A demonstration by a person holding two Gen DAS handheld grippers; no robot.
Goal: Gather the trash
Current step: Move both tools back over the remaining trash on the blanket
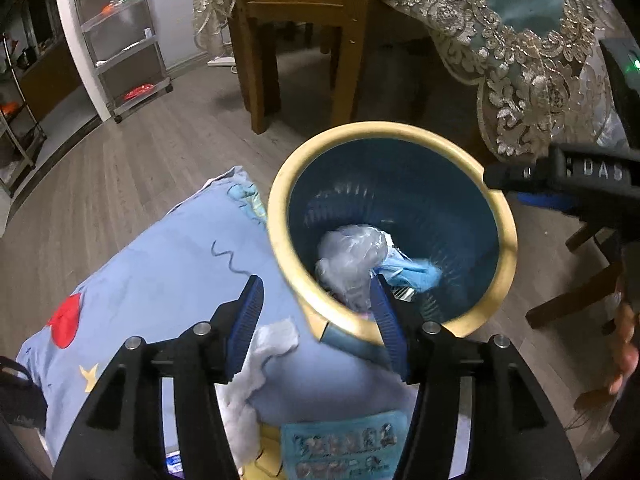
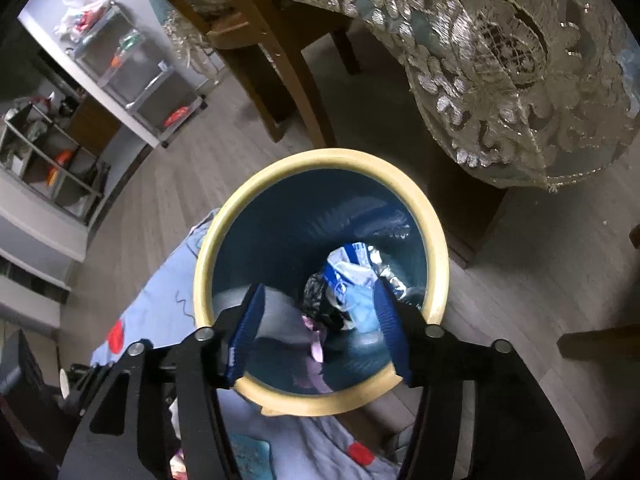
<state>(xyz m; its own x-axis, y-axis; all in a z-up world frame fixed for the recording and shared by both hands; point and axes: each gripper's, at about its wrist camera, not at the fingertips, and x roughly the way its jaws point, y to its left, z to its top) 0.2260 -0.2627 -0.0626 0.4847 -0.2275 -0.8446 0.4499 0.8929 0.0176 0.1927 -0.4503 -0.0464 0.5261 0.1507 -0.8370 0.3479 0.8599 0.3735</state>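
Observation:
A blue trash bin with a yellow rim [image 1: 505,216] stands on the wood floor; in the right wrist view its rim [image 2: 320,160] fills the middle. Inside lie a crumpled clear plastic bag [image 1: 352,256], a blue wrapper [image 1: 416,270], and in the right wrist view blue-white packaging [image 2: 352,272], a dark crumpled piece [image 2: 316,292] and a pink scrap [image 2: 316,344]. My left gripper [image 1: 316,300] is open and empty over the bin's near rim. My right gripper [image 2: 320,308] is open and empty directly above the bin's opening; it also shows in the left wrist view [image 1: 560,184].
A light-blue patterned cushion [image 1: 160,280] lies left of the bin with white tissue [image 1: 276,336] on it. A wooden chair [image 1: 300,40] and a table with an embroidered cloth [image 1: 520,40] stand behind. A shelf cart [image 1: 120,32] is far left.

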